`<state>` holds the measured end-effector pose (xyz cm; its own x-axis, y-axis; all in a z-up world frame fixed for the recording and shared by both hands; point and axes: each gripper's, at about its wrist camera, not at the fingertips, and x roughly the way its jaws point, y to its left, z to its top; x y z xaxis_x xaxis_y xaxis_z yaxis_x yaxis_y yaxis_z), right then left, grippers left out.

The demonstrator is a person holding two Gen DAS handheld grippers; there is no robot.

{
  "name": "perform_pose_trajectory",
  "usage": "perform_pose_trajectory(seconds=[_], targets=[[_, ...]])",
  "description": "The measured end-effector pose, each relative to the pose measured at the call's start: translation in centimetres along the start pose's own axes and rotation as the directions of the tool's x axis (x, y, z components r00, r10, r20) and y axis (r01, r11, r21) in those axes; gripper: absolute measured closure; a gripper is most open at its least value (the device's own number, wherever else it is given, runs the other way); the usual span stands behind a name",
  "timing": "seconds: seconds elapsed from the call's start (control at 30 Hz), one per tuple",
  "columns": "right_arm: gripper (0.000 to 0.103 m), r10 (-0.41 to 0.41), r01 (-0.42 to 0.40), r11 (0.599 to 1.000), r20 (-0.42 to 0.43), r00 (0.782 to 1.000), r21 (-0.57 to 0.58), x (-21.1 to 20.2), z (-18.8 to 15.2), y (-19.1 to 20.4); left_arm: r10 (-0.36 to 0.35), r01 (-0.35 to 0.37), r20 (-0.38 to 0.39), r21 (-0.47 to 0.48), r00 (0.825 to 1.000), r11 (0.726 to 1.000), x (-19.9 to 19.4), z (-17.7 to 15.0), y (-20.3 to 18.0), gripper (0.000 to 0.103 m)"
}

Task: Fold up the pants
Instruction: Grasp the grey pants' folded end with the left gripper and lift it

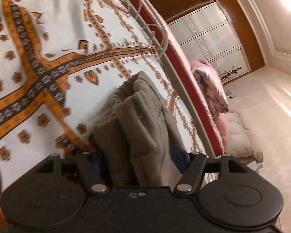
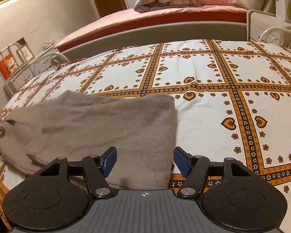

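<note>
The grey fleece pants (image 2: 99, 128), folded thick, lie at the bed's (image 2: 213, 73) near edge. Bunched layers are clamped by the left gripper (image 1: 137, 155). The right gripper (image 2: 144, 161) is held open over the folded corner. Soft, light, limp cloth is judged; edges should be pinched through all layers.
</note>
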<state>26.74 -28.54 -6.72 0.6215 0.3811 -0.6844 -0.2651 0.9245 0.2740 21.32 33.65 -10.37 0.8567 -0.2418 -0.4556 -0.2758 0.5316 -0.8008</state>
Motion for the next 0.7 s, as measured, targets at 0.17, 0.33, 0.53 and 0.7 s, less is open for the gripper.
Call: perform_pose_trajectory(seconds=[0.17, 0.33, 0.53, 0.7], targets=[[0.038, 0.002, -0.002, 1.0, -0.006, 1.0, 0.018, 0.5, 0.2, -0.2, -0.031, 0.03, 0.019, 0.023, 0.999, 0.999, 2.1, 0.5, -0.3, 0.043], [0.038, -0.015, 0.015, 1.0, -0.004, 1.0, 0.025, 1.1, 0.4, -0.4, -0.043, 0.042, 0.026, 0.021, 0.999, 0.999, 2.8, 0.7, -0.5, 0.041], [0.038, 0.017, -0.017, 0.999, -0.017, 1.0, 0.035, 2.1, 1.4, -0.4, 0.019, -0.018, -0.013, 0.056, 1.0, 0.998, 1.2, 0.6, -0.4, 0.065], [0.036, -0.109, 0.088, 0.987, -0.158, 0.981, -0.136, 5.0, -0.2, 1.7, 0.043, -0.043, -0.006, 0.077, 0.999, 0.996, 0.6, 0.5, -0.9, 0.067]])
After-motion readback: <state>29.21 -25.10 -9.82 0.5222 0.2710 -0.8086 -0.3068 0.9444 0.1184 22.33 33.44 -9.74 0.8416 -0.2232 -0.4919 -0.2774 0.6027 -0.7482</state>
